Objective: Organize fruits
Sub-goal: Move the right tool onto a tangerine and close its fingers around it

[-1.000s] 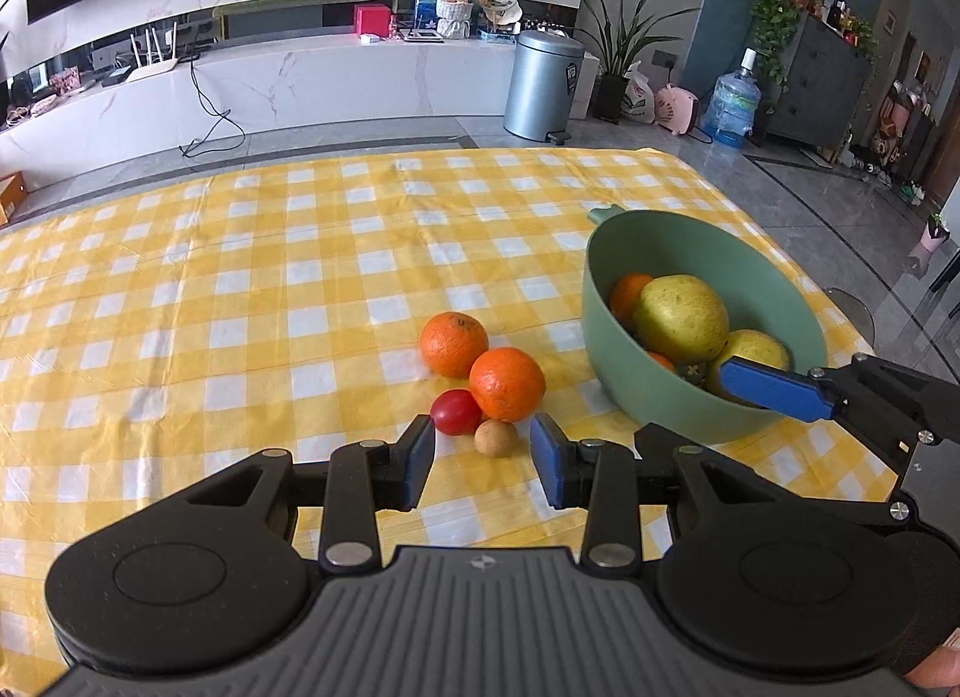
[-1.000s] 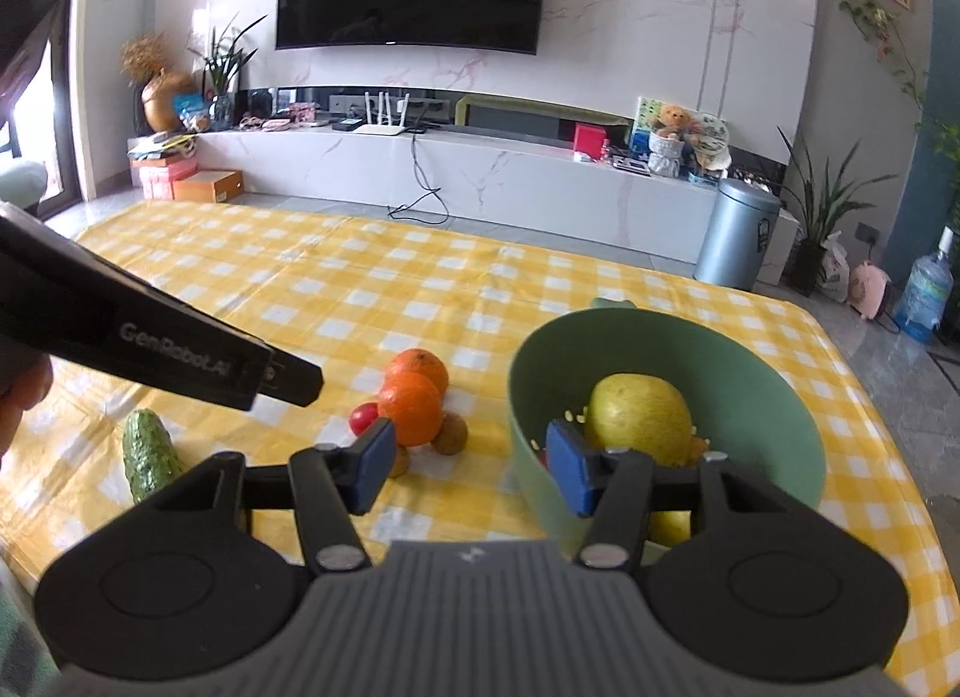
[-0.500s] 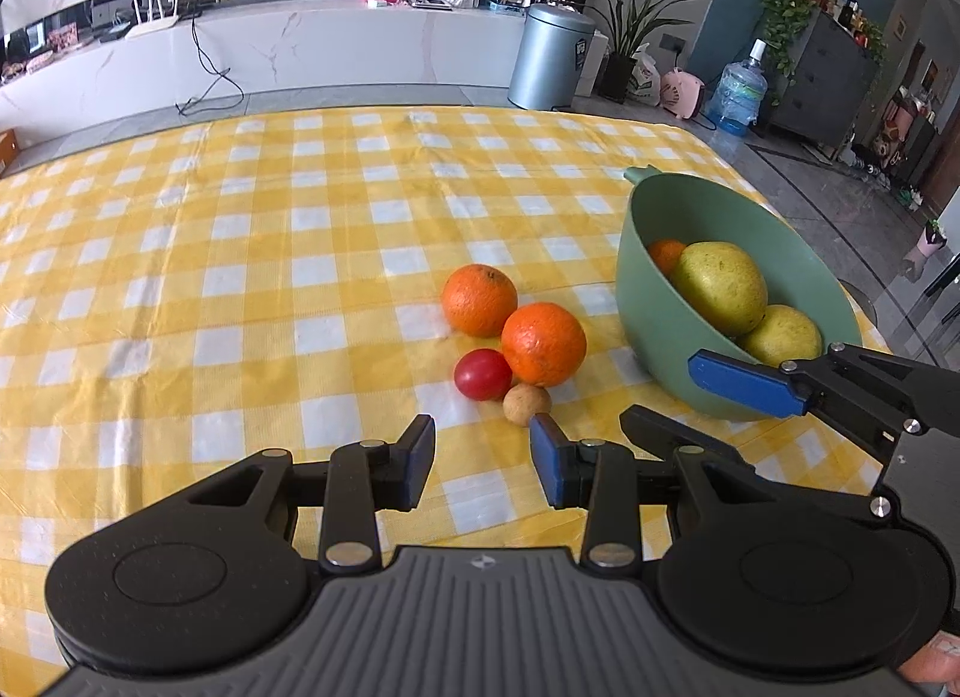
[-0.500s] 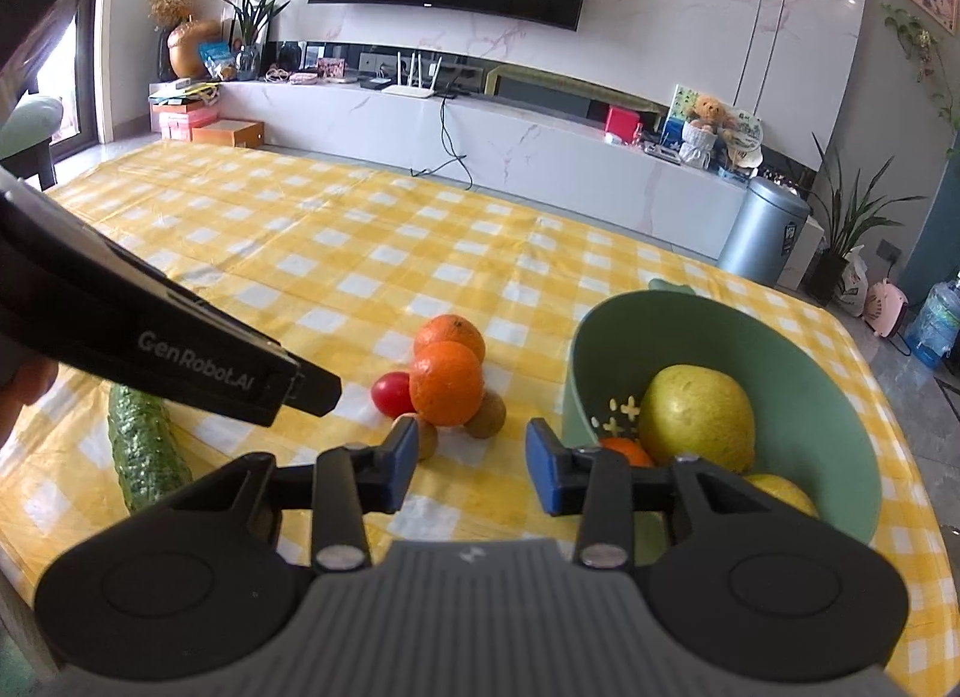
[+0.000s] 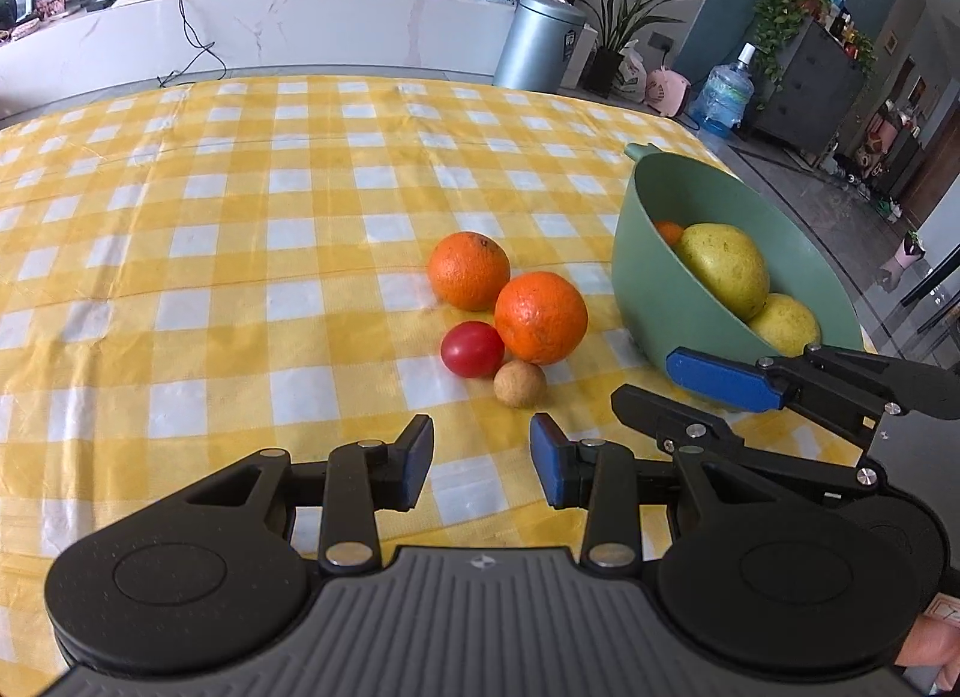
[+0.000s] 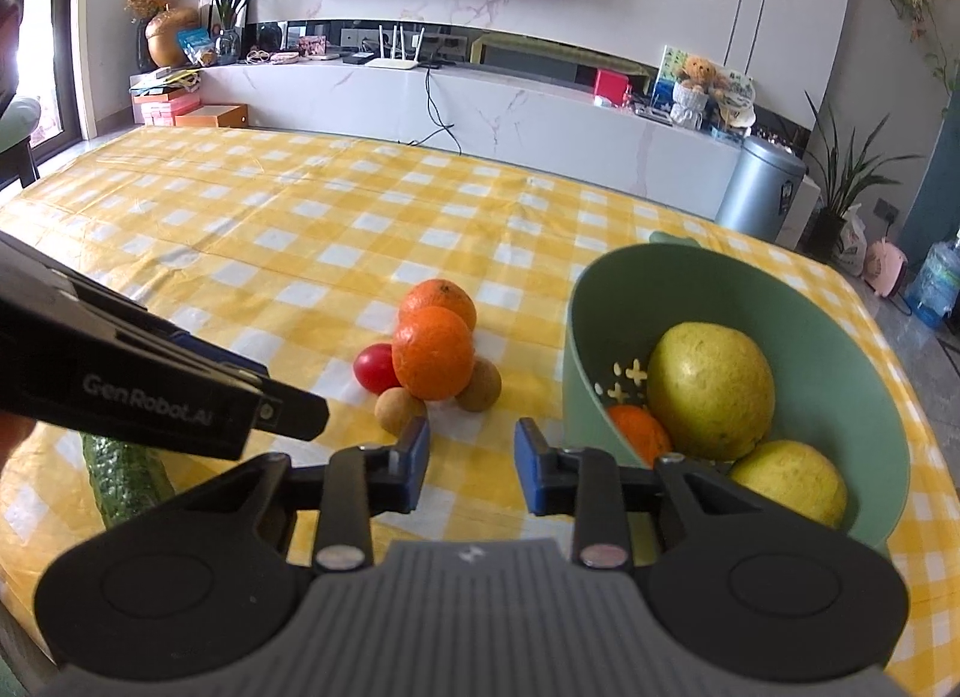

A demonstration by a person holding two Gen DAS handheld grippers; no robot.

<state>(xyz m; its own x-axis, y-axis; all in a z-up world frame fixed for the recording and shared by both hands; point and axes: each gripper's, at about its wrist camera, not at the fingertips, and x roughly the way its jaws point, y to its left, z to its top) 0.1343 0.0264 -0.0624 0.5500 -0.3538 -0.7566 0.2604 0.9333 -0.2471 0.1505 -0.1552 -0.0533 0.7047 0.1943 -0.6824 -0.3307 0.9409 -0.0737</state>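
Yellow-and-white checked cloth covers the surface (image 5: 240, 253), with a marble TV wall behind. Both grippers tilt downward over its near edge. The left gripper (image 5: 481, 463) has its fingers slightly apart with nothing between them; the right gripper (image 6: 472, 466) is closing its fingers, also on nothing. Just ahead lie two oranges (image 5: 540, 317), a red tomato (image 5: 472, 348) and small brown round fruits (image 6: 400, 409), clustered and touching. Beside them sits a green bowl (image 6: 864, 373) holding pears (image 6: 711, 390) and an orange. A cucumber (image 6: 123, 478) lies at the left. "GenRobot.AI" is printed on the left gripper's side.
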